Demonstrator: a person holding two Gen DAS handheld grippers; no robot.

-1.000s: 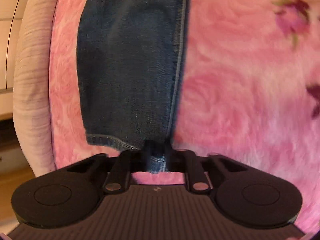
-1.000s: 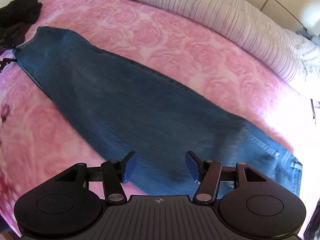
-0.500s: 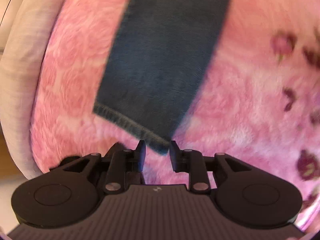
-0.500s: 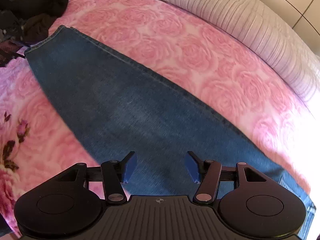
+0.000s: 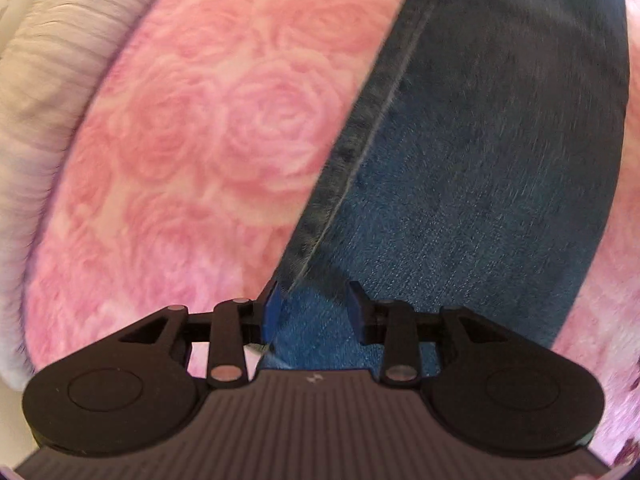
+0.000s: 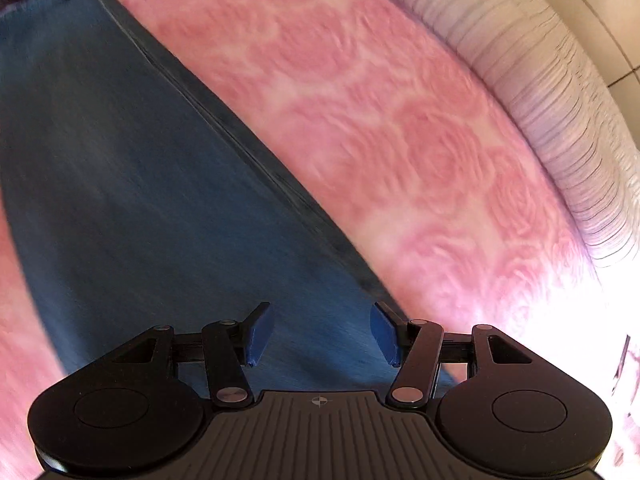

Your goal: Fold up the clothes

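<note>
Around jeans (image 5: 480, 160): rose blanket (image 5: 200, 140), perhaps pillow (image 6: 540, 80).

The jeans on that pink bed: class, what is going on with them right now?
A person is folding clothes with a handheld gripper in each hand. A pair of jeans lies stretched out flat on a pink rose-patterned blanket. The left gripper is open above the denim beside a side seam, holding nothing. The right gripper is also open, poised over another part of the jeans. No fold across the length is visible yet. Both views are motion-blurred.
</note>
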